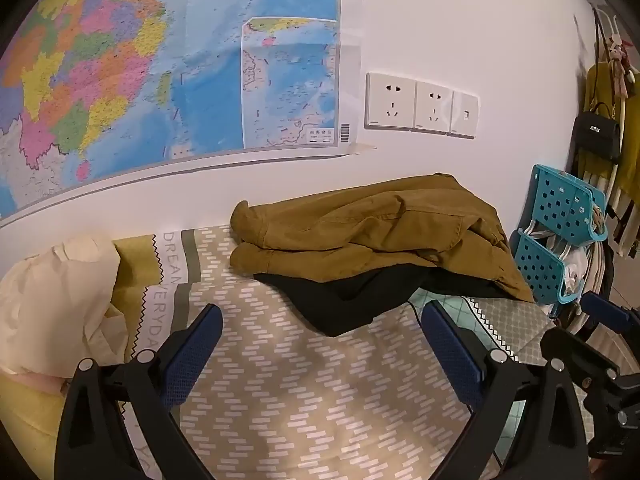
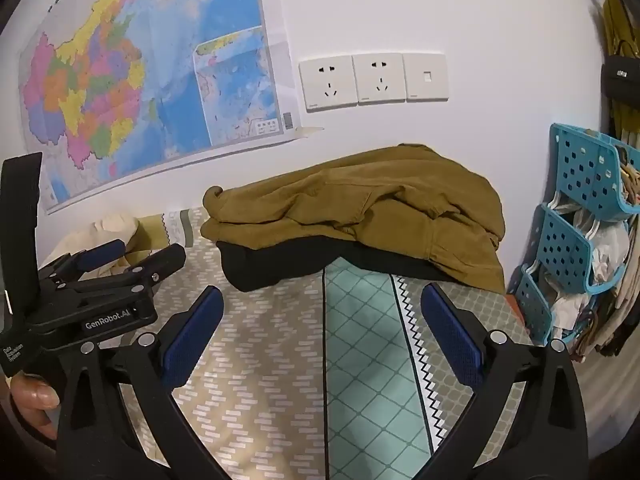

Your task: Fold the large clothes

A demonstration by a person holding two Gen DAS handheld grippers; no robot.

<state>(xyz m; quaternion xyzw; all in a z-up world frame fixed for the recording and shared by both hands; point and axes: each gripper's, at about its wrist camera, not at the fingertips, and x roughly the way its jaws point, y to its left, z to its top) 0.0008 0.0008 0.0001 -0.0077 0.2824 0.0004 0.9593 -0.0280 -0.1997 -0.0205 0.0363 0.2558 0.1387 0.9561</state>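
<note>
We read this as the very start: nothing on the bed looks neatly folded yet. The mustard jacket lies in a loose heap at the far side of the bed, against the wall, on top of a black garment that pokes out underneath toward us. The jacket is roughly doubled over, but rumpled, so we don't count that as a fold. A cream garment sits bunched at the far left, well apart from the pile.

Left gripper and right gripper both have fingers spread wide, nothing between them, hovering over bare bedding short of the pile. No contact with any cloth.

Orientation: the jacket's long axis runs left–right, parallel to the wall. Both sleeve cuffs are stacked at the left end and point left; the bulkier body end sits on the right, near the blue basket rack. We can't tell where the collar is.

Left to do, as we judge it: pull the jacket off the pile, spread it flat, fold it; then the same for the black and cream pieces.
</note>
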